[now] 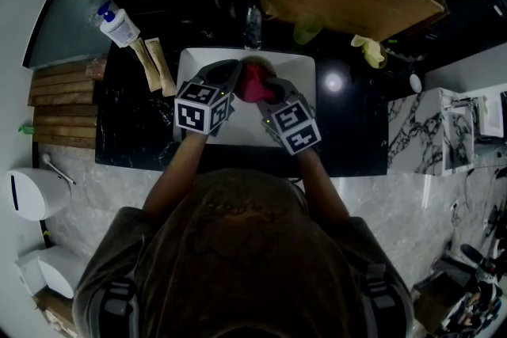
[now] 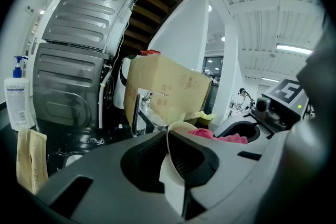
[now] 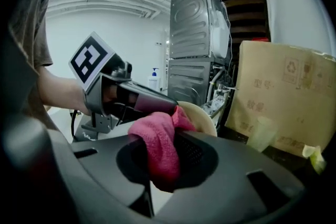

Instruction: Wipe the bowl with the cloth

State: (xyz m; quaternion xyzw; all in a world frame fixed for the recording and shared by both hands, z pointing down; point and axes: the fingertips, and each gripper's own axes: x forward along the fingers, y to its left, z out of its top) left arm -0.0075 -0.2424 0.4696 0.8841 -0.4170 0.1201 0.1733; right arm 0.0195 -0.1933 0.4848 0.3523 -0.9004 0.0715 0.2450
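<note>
Bowl: cream, held on edge over the white basin, between the two grippers.
Left gripper: jaws closed tight on the bowl's wall, the rim being gripped between them.
Cloth: pink, bunched, pressed against the bowl's inside.
Right gripper: jaws clamped on the cloth, a fold of which is left hanging between them.
Cardboard box: seen behind the basin.

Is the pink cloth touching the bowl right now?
Touching. The right gripper view shows the cloth pressed against the bowl at its rim, with no gap between them.
</note>
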